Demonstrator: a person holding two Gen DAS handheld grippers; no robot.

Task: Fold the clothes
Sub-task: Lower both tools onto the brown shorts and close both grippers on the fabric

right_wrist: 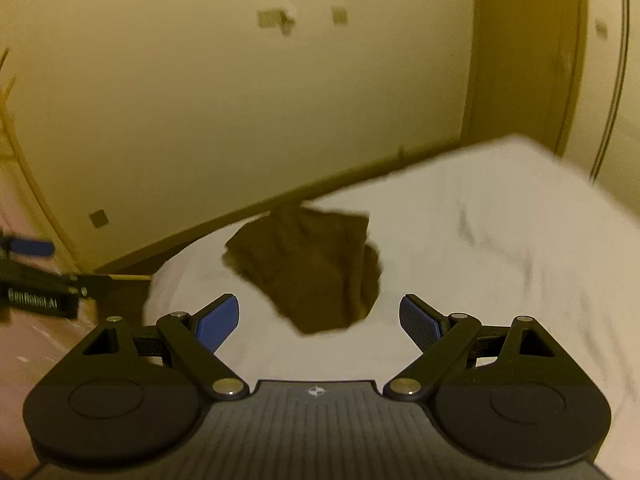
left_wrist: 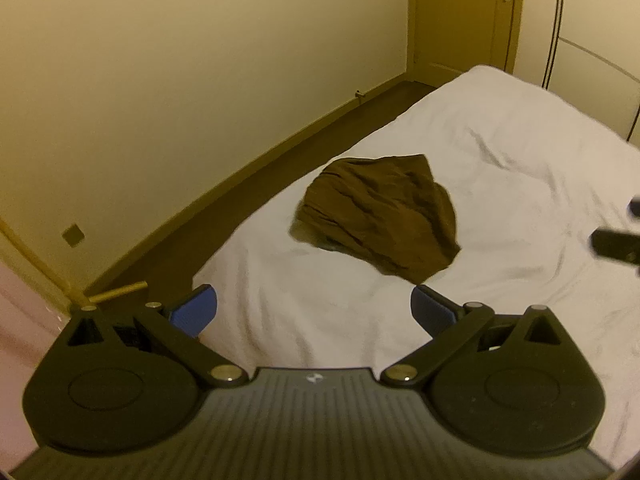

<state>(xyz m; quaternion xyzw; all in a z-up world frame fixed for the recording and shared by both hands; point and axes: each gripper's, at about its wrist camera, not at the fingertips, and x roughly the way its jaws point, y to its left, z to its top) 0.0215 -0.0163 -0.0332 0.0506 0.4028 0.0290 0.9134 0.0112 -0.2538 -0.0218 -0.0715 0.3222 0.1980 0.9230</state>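
A crumpled brown garment (left_wrist: 380, 216) lies in a heap on the white bed sheet (left_wrist: 500, 168), near the bed's left edge. My left gripper (left_wrist: 314, 312) hovers open short of it, blue pads wide apart with nothing between them. In the right wrist view the same brown garment (right_wrist: 312, 268) looks blurred, just beyond my right gripper (right_wrist: 319, 322), which is also open and empty. The right gripper's tip (left_wrist: 614, 242) shows at the right edge of the left wrist view, and the left gripper (right_wrist: 36, 280) shows at the left edge of the right wrist view.
A cream wall (left_wrist: 160, 80) with sockets runs along the bed's left side, with a strip of dark floor (left_wrist: 248, 184) between them. A door (left_wrist: 460, 16) and white wardrobe panels (left_wrist: 592, 40) stand at the far end. The sheet is wrinkled.
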